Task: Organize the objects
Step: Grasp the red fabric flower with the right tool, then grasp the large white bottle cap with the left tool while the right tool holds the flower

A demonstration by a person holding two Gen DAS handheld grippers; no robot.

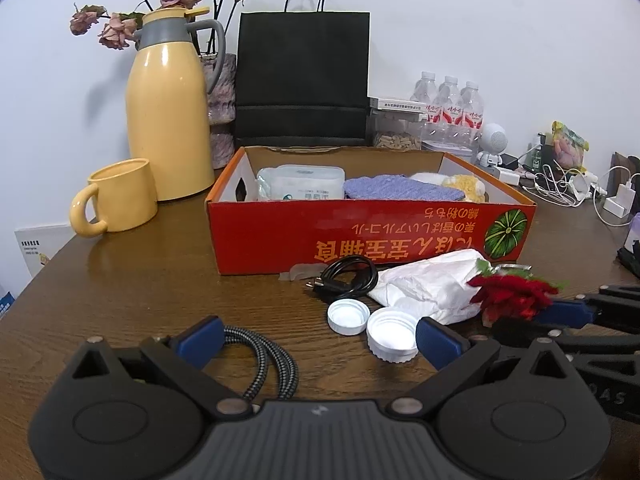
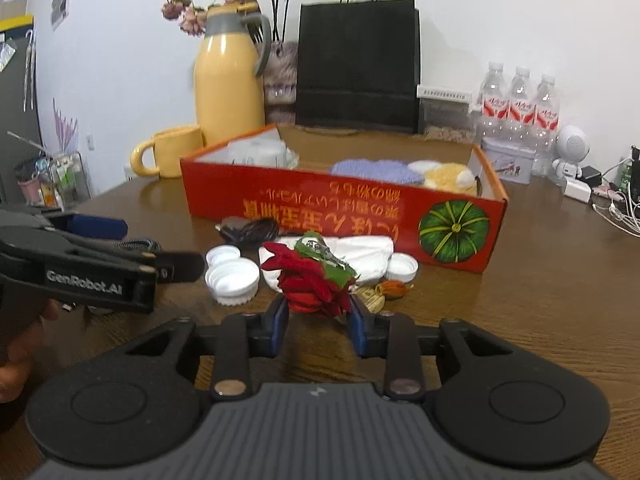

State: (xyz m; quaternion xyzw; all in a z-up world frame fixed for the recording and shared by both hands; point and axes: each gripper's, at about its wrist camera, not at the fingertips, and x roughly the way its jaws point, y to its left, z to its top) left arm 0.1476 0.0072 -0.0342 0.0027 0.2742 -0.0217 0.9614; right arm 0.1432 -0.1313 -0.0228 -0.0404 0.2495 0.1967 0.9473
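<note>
A red cardboard box sits open on the wooden table, holding a wipes pack, a purple cloth and a yellow plush item. In front of it lie a black cable coil, crumpled white paper, two white caps and a braided cable. My right gripper is shut on a red fabric flower, its blue pads pressing both sides. My left gripper stands wide open over the braided cable, one pad beside a cap.
At the back left stand a yellow thermos jug and a yellow mug, with a black paper bag behind the box. Water bottles, a small white robot figure and tangled chargers crowd the right.
</note>
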